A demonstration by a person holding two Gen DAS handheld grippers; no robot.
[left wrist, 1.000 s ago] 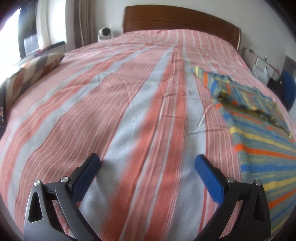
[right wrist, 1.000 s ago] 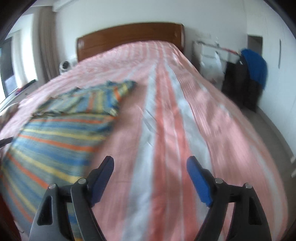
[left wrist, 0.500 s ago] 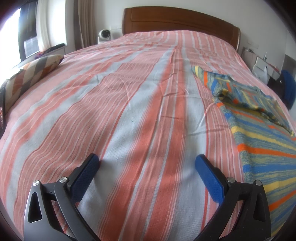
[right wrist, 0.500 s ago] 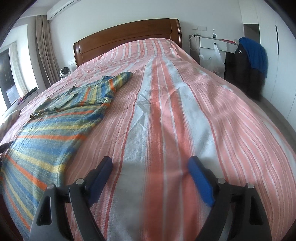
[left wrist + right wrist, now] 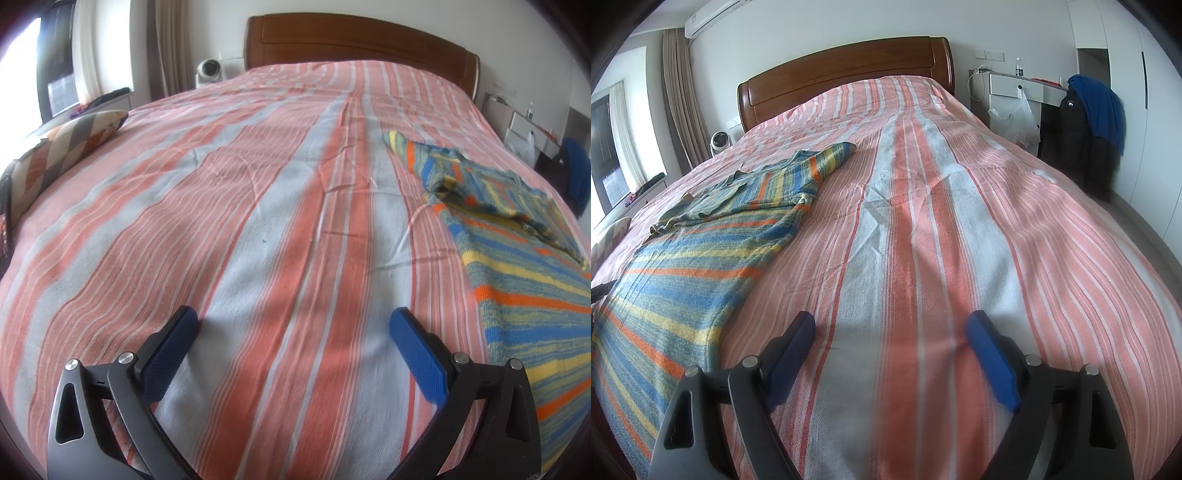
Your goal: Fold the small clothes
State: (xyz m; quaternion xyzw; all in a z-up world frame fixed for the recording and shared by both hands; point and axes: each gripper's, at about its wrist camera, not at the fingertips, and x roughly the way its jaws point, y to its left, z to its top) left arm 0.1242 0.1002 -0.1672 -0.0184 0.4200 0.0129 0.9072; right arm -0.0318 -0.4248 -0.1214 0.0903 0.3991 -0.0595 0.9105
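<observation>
A striped knit garment in blue, yellow and orange (image 5: 517,273) lies flat on the bed, one sleeve folded across its chest. It fills the right side of the left wrist view and the left side of the right wrist view (image 5: 701,266). My left gripper (image 5: 293,321) stands open over bare bedspread, to the left of the garment. Open too, my right gripper (image 5: 890,325) hovers over the bedspread just right of the garment's hem. Nothing sits between either pair of blue pads.
The bed carries a pink, grey and white striped spread (image 5: 221,206) and ends at a wooden headboard (image 5: 849,70). A patterned cushion (image 5: 62,147) lies at the left edge. A dark jacket and blue cloth (image 5: 1089,122) hang beside a white desk on the right.
The right wrist view has tilted a little and sharpened after blur one second ago. The garment's folded sleeve has settled. The left gripper has kept still.
</observation>
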